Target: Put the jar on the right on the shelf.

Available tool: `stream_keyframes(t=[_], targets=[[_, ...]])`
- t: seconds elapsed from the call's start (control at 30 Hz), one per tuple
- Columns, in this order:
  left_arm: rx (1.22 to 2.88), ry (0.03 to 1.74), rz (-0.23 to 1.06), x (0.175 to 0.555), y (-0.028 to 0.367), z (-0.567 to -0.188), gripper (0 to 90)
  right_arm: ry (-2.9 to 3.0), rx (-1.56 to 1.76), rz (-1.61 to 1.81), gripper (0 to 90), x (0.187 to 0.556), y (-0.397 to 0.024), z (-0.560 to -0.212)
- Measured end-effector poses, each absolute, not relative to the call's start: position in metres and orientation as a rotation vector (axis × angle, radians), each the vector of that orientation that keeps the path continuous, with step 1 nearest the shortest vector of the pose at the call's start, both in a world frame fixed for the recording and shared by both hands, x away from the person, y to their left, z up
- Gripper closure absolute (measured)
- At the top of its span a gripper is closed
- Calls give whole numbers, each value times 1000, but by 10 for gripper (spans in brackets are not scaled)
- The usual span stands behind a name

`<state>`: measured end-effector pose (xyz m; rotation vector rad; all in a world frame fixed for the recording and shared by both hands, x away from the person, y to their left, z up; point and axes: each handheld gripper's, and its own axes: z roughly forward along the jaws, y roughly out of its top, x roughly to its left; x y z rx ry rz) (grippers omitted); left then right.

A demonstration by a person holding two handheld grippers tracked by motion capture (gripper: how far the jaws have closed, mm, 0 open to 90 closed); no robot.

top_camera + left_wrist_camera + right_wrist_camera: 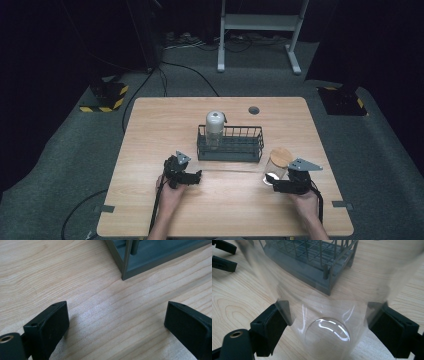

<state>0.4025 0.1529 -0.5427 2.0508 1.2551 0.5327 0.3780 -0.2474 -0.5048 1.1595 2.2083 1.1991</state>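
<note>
A clear glass jar with a round wooden lid stands on the wooden table, right of a dark wire rack. My right gripper holds the jar low down. In the right gripper view its pads press both sides of the jar, and the rack lies beyond. A jar with a grey domed cap stands in the rack's left end. My left gripper rests open near the rack's front left corner, with bare wood between the jaws of the left gripper.
A small round cable hole sits near the table's far edge. Beyond the table are grey carpet, cables and a white stand frame. The left gripper's jaws show far off in the right gripper view.
</note>
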Motion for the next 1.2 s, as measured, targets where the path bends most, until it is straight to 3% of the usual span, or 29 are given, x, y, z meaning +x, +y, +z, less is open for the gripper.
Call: stream_keyframes(t=[1.2], targets=[[2051,1255,533,403,153,-543,59,2157,1124,1189,247,382,-238,-496]])
